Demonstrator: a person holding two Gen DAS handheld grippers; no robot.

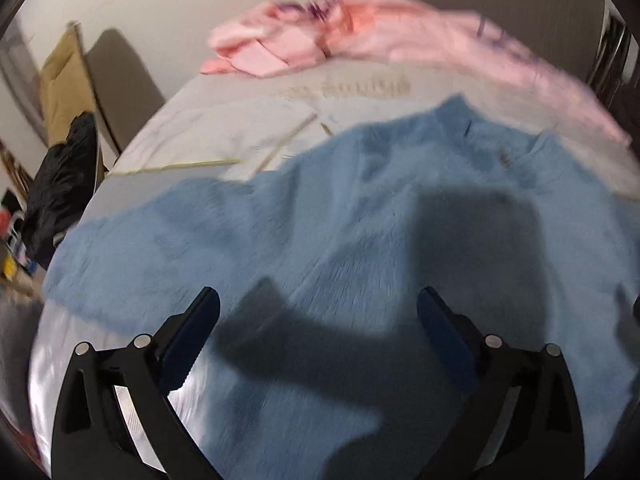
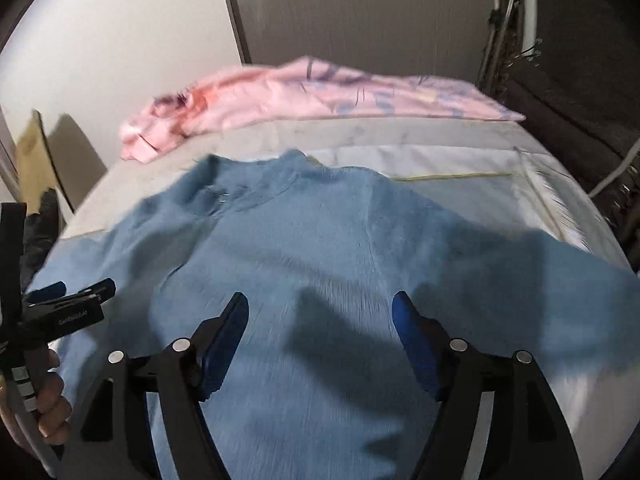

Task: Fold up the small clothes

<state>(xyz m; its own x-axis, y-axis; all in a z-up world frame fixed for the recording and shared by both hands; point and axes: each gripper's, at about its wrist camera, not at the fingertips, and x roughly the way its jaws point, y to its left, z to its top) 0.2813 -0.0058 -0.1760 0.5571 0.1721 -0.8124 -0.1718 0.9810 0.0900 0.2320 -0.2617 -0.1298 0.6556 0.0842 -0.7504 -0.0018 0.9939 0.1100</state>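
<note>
Sleeves spread, the blue top lies flat for folding while left claw and right claw hover above it, jaws apart, holding nothing.

A pale grey-white table carried the clothes, with thin yellowish lines crossing its cover. A blue top lay spread flat over its near part, sleeves out to both sides. A pink garment lay crumpled along the far edge, apart from the blue one.
</note>
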